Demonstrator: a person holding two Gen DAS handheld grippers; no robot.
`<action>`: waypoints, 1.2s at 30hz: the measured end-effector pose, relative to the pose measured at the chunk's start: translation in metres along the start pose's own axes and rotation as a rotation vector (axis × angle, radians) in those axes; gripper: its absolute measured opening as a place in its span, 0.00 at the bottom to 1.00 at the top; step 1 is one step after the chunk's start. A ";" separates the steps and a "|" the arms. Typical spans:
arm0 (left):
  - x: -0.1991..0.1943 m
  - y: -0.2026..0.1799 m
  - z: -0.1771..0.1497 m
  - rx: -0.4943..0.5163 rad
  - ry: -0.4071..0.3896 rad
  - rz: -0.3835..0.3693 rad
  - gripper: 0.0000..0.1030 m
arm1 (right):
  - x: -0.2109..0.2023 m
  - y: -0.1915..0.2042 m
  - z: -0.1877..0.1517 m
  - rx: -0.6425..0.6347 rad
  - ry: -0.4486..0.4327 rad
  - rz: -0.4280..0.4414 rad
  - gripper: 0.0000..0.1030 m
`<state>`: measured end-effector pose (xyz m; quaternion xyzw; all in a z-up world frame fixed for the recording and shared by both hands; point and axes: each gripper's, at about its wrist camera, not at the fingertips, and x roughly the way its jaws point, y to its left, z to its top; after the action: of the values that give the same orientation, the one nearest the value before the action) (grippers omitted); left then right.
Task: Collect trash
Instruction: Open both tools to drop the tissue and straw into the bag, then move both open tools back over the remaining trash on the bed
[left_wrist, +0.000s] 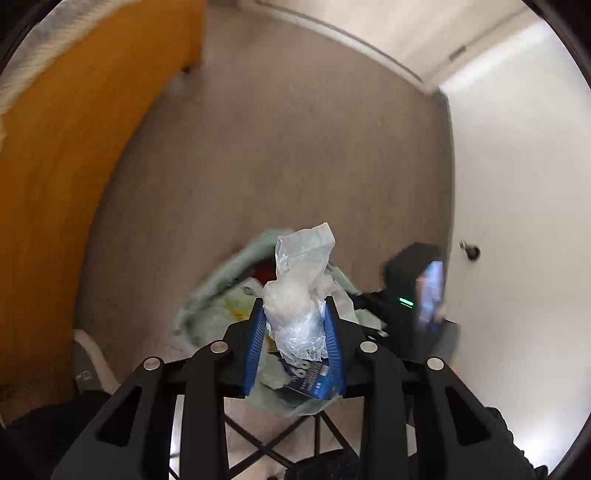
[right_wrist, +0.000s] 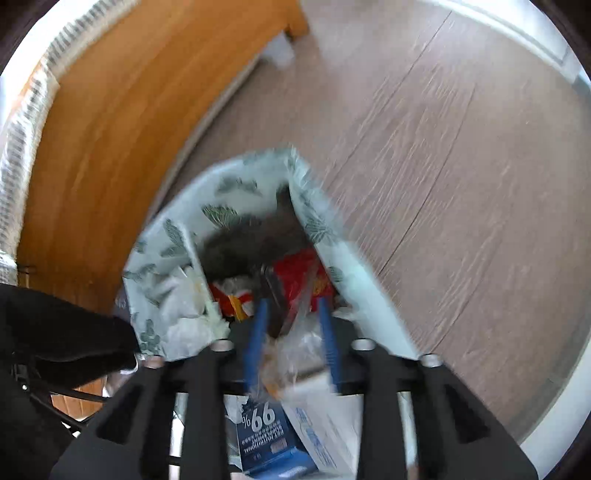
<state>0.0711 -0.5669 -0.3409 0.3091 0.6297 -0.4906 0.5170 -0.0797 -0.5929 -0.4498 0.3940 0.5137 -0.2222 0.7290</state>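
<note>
A crumpled clear plastic wrapper (left_wrist: 301, 295) is clenched between the blue pads of the left hand-held gripper (left_wrist: 295, 306), directly above the leaf-print trash bag (right_wrist: 236, 184). The right hand-held gripper (right_wrist: 293, 306) is seen released over the bag's mouth, blurred clear plastic (right_wrist: 295, 343) loose between its pads. A blue carton (right_wrist: 269, 439) lies nearest the cameras inside the bag.

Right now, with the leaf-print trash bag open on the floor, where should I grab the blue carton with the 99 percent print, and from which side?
Probably the blue carton is best gripped across its narrow faces at the upper end, coming from above. It leans against the leaf-print bag wall nearest the camera, its lower end buried in trash; its far side is hidden.
</note>
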 end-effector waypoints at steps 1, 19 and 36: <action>0.012 0.001 0.002 -0.013 0.023 -0.006 0.28 | -0.008 -0.004 -0.003 0.010 -0.015 0.012 0.35; 0.114 0.049 0.014 -0.301 0.137 -0.066 0.61 | -0.044 -0.020 -0.028 0.086 -0.080 0.040 0.35; -0.064 0.046 -0.019 -0.145 -0.181 0.017 0.64 | -0.089 0.029 -0.001 -0.060 -0.120 -0.065 0.35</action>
<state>0.1232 -0.5268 -0.2938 0.2307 0.6114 -0.4654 0.5969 -0.0925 -0.5819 -0.3577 0.3411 0.4881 -0.2537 0.7622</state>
